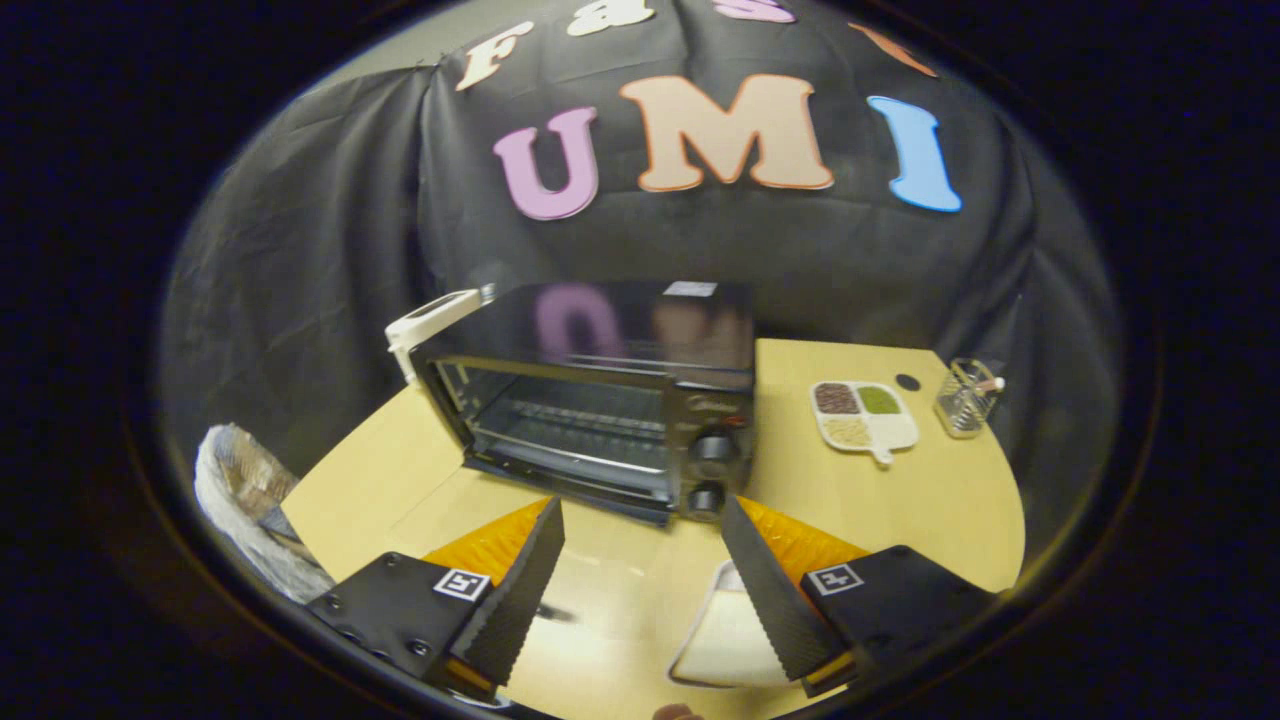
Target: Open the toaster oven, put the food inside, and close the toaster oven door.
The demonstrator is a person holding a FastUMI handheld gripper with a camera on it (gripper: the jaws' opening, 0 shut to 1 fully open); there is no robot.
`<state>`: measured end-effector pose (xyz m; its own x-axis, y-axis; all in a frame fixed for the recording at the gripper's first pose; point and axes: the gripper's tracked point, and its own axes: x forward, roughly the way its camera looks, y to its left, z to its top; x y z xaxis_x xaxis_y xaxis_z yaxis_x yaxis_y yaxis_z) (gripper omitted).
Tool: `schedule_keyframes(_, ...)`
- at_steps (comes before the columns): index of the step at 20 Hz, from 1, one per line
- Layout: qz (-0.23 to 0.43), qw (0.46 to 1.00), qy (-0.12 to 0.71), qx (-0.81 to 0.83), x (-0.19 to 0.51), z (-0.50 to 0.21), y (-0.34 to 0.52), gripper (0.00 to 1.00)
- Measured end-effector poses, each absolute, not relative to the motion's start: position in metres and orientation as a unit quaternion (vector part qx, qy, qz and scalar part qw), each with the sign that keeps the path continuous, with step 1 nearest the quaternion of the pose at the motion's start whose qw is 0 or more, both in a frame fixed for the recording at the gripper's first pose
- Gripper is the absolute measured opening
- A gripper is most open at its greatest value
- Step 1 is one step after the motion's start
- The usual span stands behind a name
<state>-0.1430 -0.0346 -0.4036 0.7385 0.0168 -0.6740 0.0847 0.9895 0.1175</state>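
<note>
Gripper (640,570) spread wide and empty above the desk (930,500), facing the oven (600,400).

The oven sits just beyond the fingers, slightly left, its long side across the line of approach. Its door looks dropped open toward the gripper, rack showing, though I can't be sure. A white plate (725,640) lies beneath the right finger, near; whether it carries the food I can't tell.
</note>
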Motion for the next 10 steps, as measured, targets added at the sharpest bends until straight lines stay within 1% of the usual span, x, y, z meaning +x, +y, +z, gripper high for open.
schedule_keyframes(5,-0.079,0.924,0.370,0.051,-0.170,-0.414,-0.104,0.99)
schedule_keyframes(10,-0.114,0.909,0.397,0.063,-0.205,-0.436,-0.130,0.99)
